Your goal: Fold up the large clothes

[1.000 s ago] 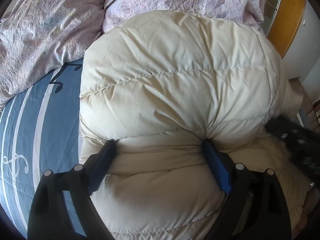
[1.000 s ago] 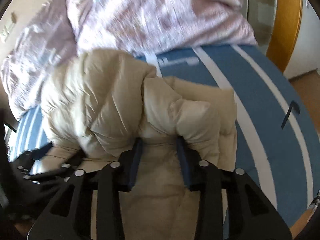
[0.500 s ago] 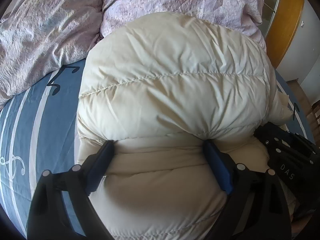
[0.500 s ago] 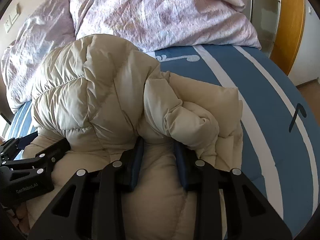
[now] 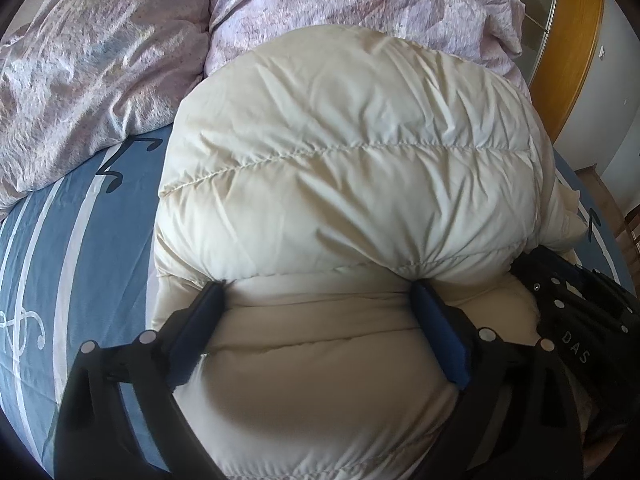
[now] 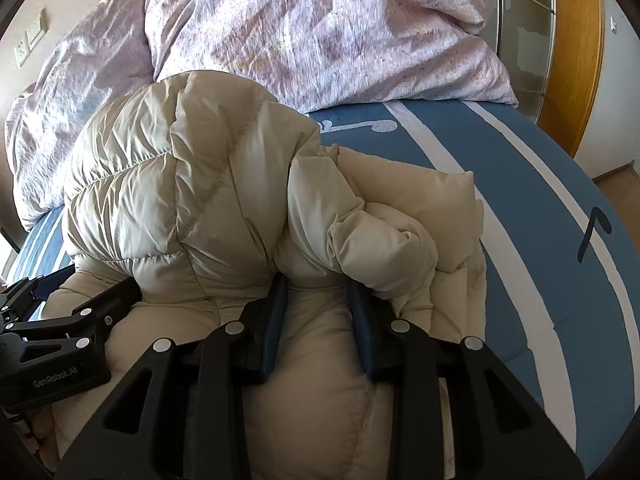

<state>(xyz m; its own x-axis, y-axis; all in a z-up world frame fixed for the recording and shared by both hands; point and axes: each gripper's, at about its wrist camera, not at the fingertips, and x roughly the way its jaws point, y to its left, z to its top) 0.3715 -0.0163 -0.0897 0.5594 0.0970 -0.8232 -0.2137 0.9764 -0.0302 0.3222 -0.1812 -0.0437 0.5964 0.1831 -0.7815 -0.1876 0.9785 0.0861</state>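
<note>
A cream down jacket (image 5: 352, 184) lies bunched and doubled over on the bed, its puffy bulk rising in front of both cameras. My left gripper (image 5: 318, 288) stands wide with a thick fold of the jacket filling the gap, and the fabric puckers at its blue pads. My right gripper (image 6: 318, 284) is closed narrow on a thinner fold of the jacket (image 6: 180, 200), beside a rolled sleeve. Each gripper's black frame shows at the edge of the other's view, the two close side by side.
The bed has a blue sheet with white stripes (image 5: 60, 240), with bare sheet to the right of the jacket (image 6: 540, 200). Crumpled lilac bedding (image 6: 320, 32) is piled at the head of the bed. A wooden door frame (image 5: 576, 40) stands at the far right.
The jacket's bulk has shifted a little and the right wrist view has settled from blur. The right gripper's frame has come further into the left wrist view. Both grips hold as before.
</note>
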